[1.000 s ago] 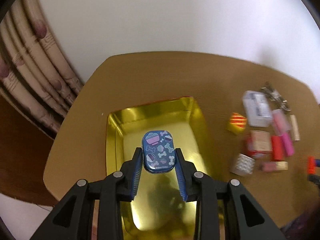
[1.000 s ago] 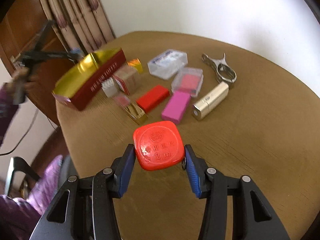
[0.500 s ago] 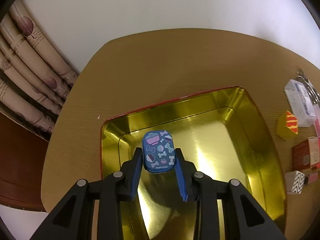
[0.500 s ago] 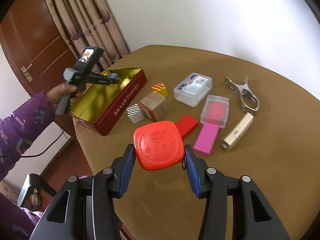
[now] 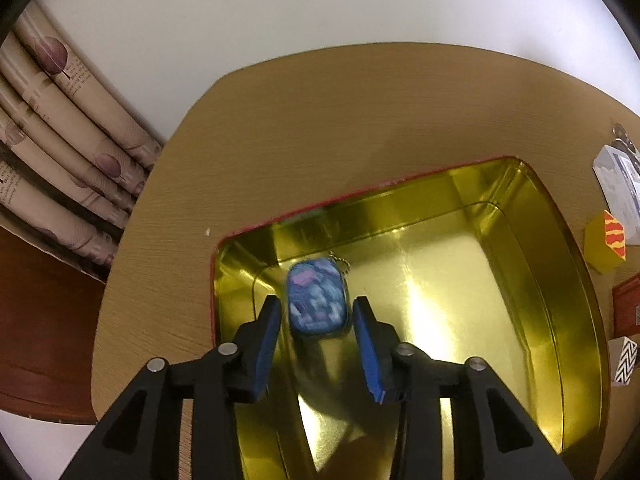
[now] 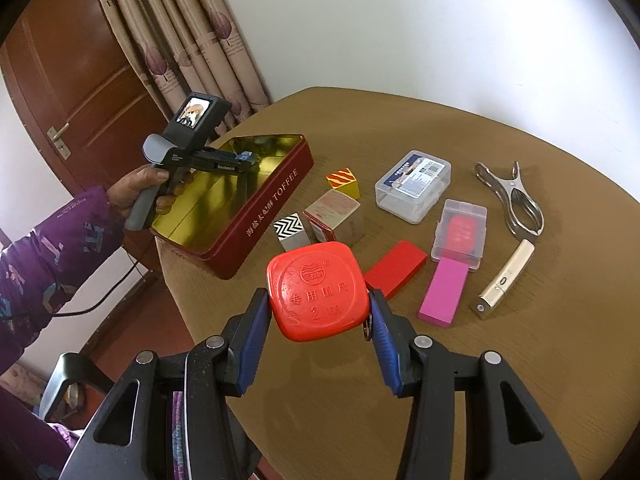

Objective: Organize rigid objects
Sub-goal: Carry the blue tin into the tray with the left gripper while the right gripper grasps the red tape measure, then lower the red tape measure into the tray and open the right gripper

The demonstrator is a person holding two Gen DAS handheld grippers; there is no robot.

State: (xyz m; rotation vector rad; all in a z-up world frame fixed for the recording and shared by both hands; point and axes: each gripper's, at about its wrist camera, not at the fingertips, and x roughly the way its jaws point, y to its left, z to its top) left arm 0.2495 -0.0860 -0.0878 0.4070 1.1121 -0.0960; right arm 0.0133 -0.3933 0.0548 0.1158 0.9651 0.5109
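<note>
My left gripper (image 5: 316,312) is over the gold inside of the red toffee tin (image 5: 532,216). Its jaws stand open, with gaps on both sides of the small blue patterned tin (image 5: 316,298), which is blurred between them. In the right wrist view the left gripper (image 6: 244,158) hovers above the toffee tin (image 6: 272,204) near its far left corner. My right gripper (image 6: 318,312) is shut on a red tape measure (image 6: 318,290), held above the round wooden table (image 6: 520,360).
Right of the tin lie a yellow striped block (image 6: 344,182), a zigzag block (image 6: 290,230), a carton box (image 6: 336,216), two clear cases (image 6: 414,186), a red bar (image 6: 396,268), a pink bar (image 6: 444,292), metal pliers (image 6: 516,200) and a silver tube (image 6: 506,276). Curtains and a door stand at left.
My left gripper's jaws have spread apart and let go of the blue tin, which now blurs as it drops inside the toffee tin. The right gripper rose and pulled back with the tape measure.
</note>
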